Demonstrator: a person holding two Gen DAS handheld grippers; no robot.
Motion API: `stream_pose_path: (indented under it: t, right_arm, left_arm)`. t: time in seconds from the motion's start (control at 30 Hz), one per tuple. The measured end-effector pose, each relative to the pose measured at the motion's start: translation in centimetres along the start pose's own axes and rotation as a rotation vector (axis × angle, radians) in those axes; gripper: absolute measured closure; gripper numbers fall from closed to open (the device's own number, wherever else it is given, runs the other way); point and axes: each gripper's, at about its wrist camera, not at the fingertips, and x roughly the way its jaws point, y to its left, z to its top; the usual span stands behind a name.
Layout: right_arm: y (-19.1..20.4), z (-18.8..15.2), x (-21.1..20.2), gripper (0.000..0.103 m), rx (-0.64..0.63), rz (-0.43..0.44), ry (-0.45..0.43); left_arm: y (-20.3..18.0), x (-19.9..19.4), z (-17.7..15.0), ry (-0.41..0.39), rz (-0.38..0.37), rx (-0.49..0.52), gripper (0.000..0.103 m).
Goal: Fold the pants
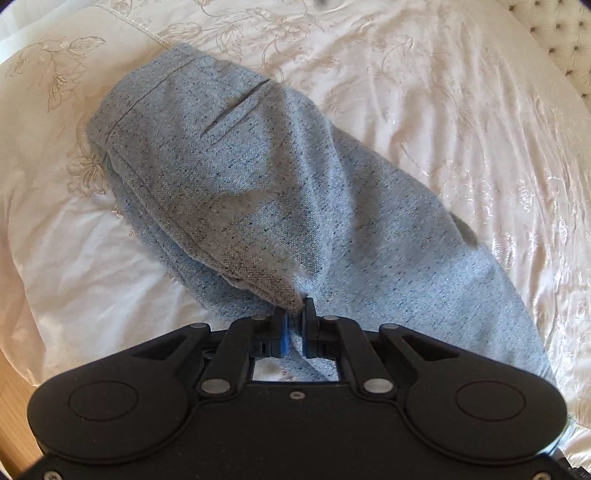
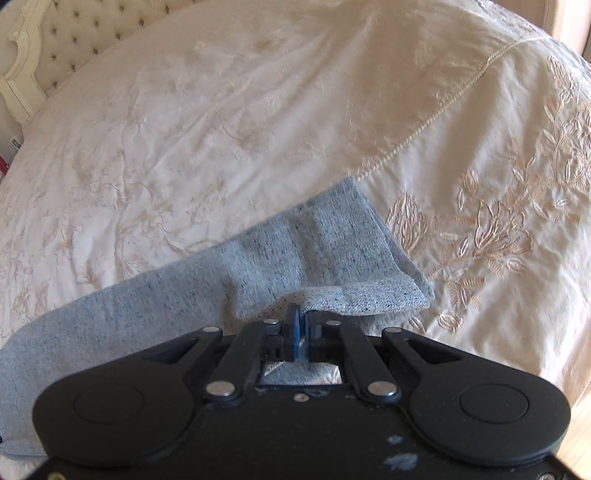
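Observation:
Light blue speckled pants [image 1: 258, 177] lie on a cream embroidered bedspread [image 1: 443, 110]. In the left wrist view the waistband and a slit pocket [image 1: 236, 110] are at the upper left, and a leg runs off to the lower right. My left gripper [image 1: 295, 314] is shut on a pinch of the cloth near the crotch fold. In the right wrist view the pants [image 2: 325, 251] show a leg end with its hem folded over. My right gripper [image 2: 301, 321] is shut on the hem edge, which is lifted slightly off the bed.
The bedspread [image 2: 221, 129] stretches wide behind the pants. A tufted cream headboard [image 2: 74, 33] stands at the top left of the right wrist view and is also the headboard [image 1: 561, 40] at the top right of the left view. Wood floor [image 1: 14, 424] shows at the lower left.

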Motion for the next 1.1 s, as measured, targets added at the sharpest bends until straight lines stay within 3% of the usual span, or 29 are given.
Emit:
stream_pose_path:
  t: [0.1,0.33,0.53,0.67,0.9,1.1]
  right_arm:
    - [-1.1,-1.0,2.6,0.099,0.031,-0.028,0.109]
    - [-2.8,-1.6,1.5,0.091,0.068,-0.034,0.146]
    - [-4.2,0.1,-2.5,0.089,0.024,-0.040,0.029]
    - [-3.9,3.0,-2.3,0.085,-0.036,0.003,-0.026]
    - [-2.9,7.7,2.7,0.082,-0.152,0.038,-0.030]
    - [-3.5,8.9,5.3,0.079,-0.199,0.007,-0.007]
  left_arm:
    - [0.7,1.8,-0.6,0.046,0.021,-0.025,0.094]
    - [0.3,2.8,-1.2,0.094,0.060,0.042,0.085]
    - [0.6,1.8,-2.0,0.128,0.103,0.054,0.082]
    - [-0.7,0.3,-3.2,0.104,0.133,0.126,0.082]
    - [-8.1,-2.2,-5.5,0.041,0.036,0.305,0.082]
    - [-15.9,-2.1,-7.2,0.025,-0.072,0.431,0.082]
